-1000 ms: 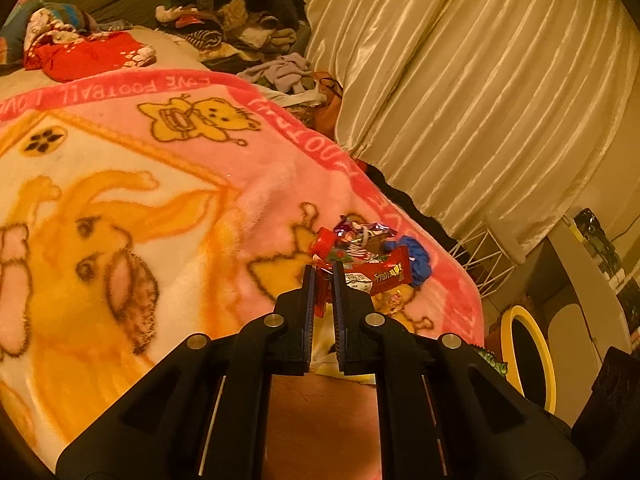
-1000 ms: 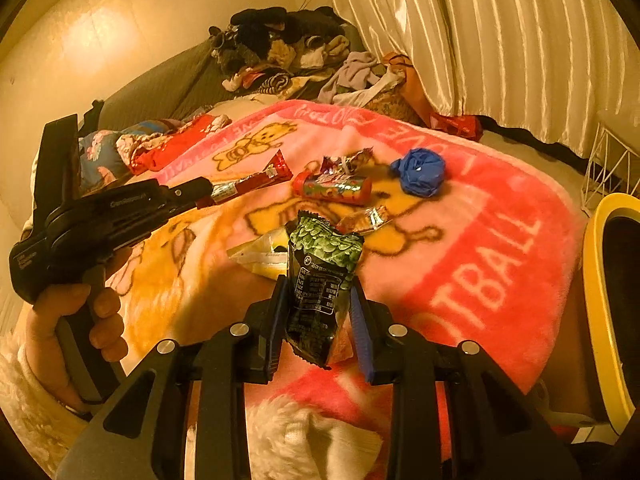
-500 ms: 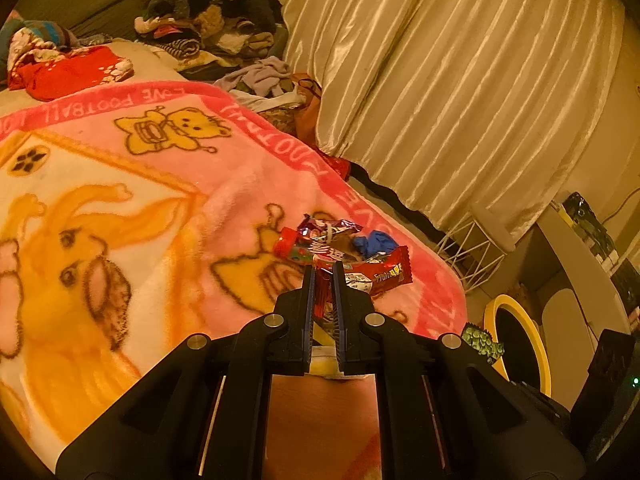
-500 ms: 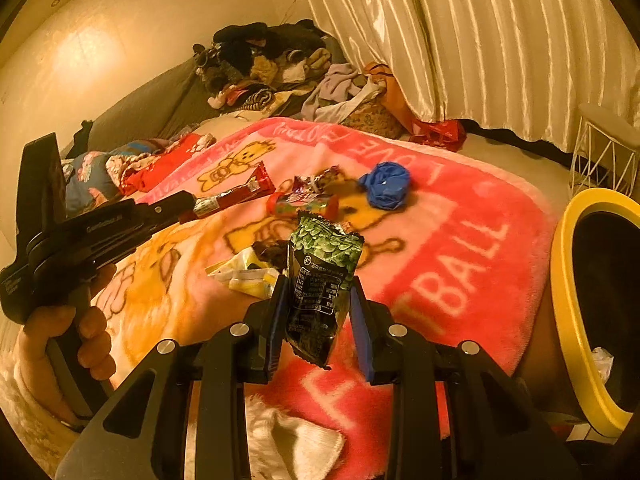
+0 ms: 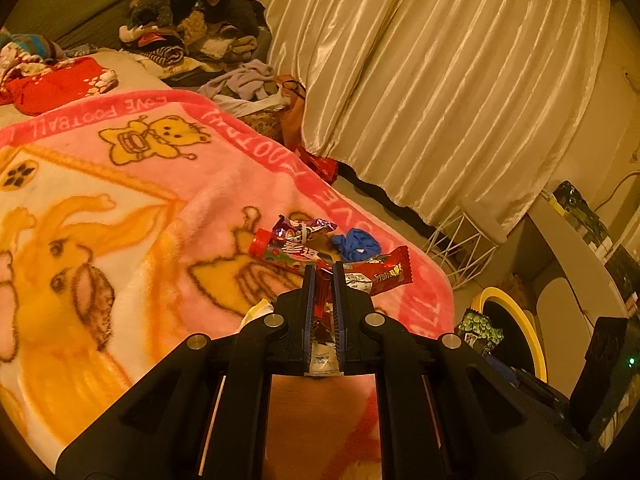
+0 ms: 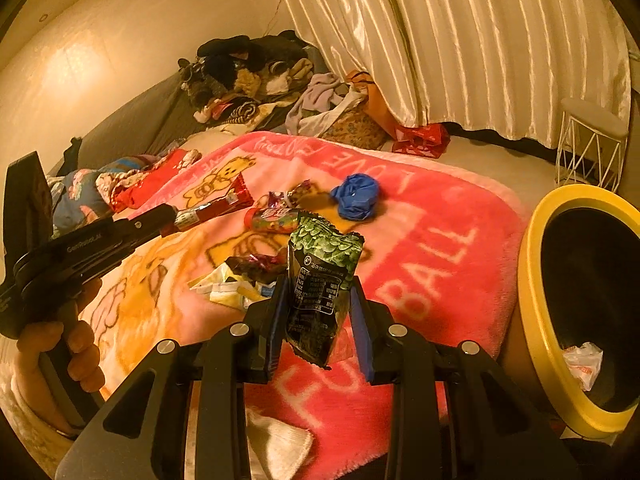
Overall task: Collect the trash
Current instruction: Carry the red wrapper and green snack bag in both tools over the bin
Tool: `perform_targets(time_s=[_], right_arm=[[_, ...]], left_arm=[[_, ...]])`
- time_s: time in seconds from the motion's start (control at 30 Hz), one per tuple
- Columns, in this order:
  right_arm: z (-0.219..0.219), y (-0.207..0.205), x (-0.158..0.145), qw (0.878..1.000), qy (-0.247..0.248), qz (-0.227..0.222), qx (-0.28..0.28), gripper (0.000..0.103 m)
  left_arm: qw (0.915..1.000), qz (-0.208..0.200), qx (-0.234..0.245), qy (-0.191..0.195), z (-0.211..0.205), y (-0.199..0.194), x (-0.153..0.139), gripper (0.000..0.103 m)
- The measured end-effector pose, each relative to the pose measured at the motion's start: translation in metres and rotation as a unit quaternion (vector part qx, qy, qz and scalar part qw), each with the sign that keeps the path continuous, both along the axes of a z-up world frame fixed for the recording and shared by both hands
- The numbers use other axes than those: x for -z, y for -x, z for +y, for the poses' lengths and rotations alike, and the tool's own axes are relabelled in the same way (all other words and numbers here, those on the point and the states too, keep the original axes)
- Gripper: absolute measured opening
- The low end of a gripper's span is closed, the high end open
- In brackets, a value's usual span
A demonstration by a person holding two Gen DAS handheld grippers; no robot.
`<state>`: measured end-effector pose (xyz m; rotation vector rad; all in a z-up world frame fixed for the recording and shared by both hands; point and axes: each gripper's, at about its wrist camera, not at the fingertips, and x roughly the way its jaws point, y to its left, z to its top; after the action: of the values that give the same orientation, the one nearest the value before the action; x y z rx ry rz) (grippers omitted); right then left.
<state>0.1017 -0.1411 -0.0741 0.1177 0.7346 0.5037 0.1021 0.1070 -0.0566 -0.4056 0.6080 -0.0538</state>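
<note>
Setting: home bedroom. Evidence: bed spread with a pink cartoon-bear fleece blanket [image 5: 132, 184]; heap of clothes [image 6: 256, 80] at its far end; floor-length satin curtains [image 5: 440, 92]; small white wire stool [image 6: 590, 140]; yellow-rimmed bin [image 6: 536, 292], probably a household wastebasket.

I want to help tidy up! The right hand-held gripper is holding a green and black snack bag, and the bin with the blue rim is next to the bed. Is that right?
Almost. The bin's rim is yellow, not blue; the right wrist view shows it clearly. The rest holds: the right hand-held gripper grips the green and black snack bag, and the bin stands beside the bed with the pink blanket.
</note>
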Motion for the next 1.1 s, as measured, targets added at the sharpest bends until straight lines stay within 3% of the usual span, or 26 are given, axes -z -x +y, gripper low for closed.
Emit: perform_targets(time_s=[0.73,1.1], right_arm=[[-0.052,-0.008,-0.007,0.998,-0.021,-0.007,0.063,0.029],[-0.091,-0.014,-0.009,0.993,-0.034,-0.016,0.113,0.029]], left_arm=[[0.9986,0.005,0.051,-0.017,-0.045,-0.003,0.0,0.005],[0.9947,0.007,0.098,-0.028,-0.087,-0.003,0.002,0.005]])
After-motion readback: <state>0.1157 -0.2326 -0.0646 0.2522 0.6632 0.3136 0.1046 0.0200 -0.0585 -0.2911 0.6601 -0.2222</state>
